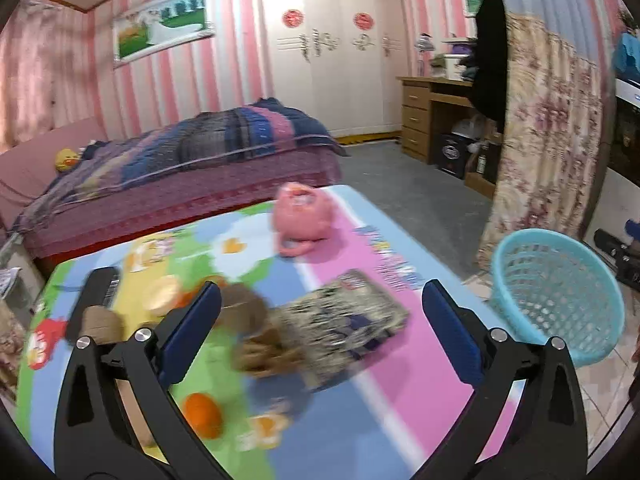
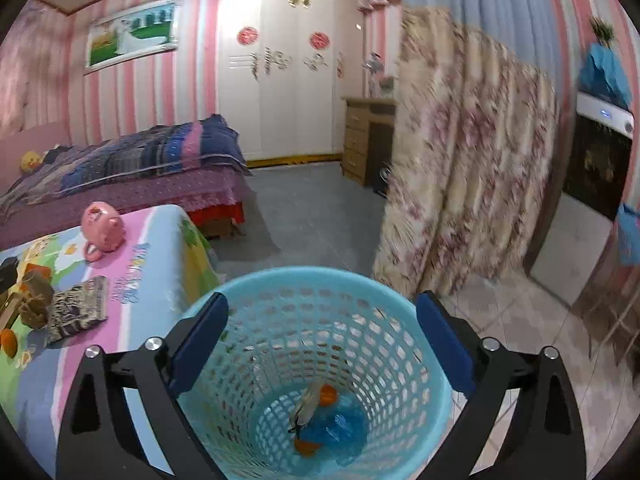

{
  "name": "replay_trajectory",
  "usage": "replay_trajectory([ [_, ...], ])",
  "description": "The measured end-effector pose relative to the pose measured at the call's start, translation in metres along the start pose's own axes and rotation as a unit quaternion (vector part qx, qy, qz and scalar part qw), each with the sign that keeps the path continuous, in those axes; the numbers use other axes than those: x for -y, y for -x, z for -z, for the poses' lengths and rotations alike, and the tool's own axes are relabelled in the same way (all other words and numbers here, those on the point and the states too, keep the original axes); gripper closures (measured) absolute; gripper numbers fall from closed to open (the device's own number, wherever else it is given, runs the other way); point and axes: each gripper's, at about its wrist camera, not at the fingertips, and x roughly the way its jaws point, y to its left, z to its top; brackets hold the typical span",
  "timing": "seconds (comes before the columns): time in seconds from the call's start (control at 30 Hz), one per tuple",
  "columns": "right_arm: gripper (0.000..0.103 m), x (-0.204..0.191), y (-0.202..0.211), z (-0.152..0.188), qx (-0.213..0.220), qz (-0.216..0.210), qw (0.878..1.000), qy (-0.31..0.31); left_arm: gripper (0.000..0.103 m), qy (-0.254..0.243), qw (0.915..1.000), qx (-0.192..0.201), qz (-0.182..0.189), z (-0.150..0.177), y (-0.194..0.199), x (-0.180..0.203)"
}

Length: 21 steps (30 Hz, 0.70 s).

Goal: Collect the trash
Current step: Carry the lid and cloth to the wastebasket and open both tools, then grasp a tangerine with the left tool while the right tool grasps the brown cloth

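Note:
My left gripper is open above the colourful table, nothing between its fingers. Under it lie a patterned snack packet, crumpled brown paper and an orange peel piece. My right gripper is open over the mouth of the light blue basket. Deep in the basket lie orange peel, a pale scrap and a blue wrapper. In the left wrist view the basket stands on the floor right of the table.
A pink toy pot sits at the table's far edge. A black remote and a brown paper roll lie at the left. A bed stands behind, a floral curtain to the right of the basket.

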Motion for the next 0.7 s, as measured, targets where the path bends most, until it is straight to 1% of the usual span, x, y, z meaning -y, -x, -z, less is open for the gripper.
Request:
replay_trajectory([
  [0.1,0.007,-0.023,0.003,-0.003,0.002,-0.021,1.000,0.017,0.006,0.014,0.9996,-0.004,-0.025,0.007,0.010,-0.032],
  [0.2,0.007,-0.052,0.005,-0.003,-0.003,-0.041,0.998,0.039,0.006,0.039,0.9977,-0.013,-0.053,0.018,0.017,-0.073],
  [0.33,0.007,-0.086,0.010,0.000,-0.004,-0.055,0.996,0.067,0.006,0.064,0.9947,-0.026,-0.076,0.034,0.023,-0.113],
  [0.4,0.007,-0.100,0.012,0.000,-0.003,-0.066,0.995,0.072,0.006,0.070,0.9931,-0.030,-0.089,0.045,0.025,-0.129],
  [0.5,0.007,-0.121,0.015,0.000,-0.001,-0.082,0.994,0.073,0.006,0.070,0.9908,-0.037,-0.109,0.062,0.021,-0.141],
  [0.53,0.007,-0.128,0.017,0.000,-0.001,-0.090,0.993,0.071,0.006,0.077,0.9902,-0.044,-0.108,0.069,0.017,-0.145],
  [0.6,0.007,-0.139,0.019,0.000,-0.002,-0.098,0.993,0.070,0.006,0.096,0.9887,-0.063,-0.096,0.081,0.006,-0.153],
  [0.7,0.007,-0.164,0.024,0.002,-0.002,-0.112,0.990,0.084,0.006,0.111,0.9868,-0.087,-0.079,0.089,-0.006,-0.153],
])
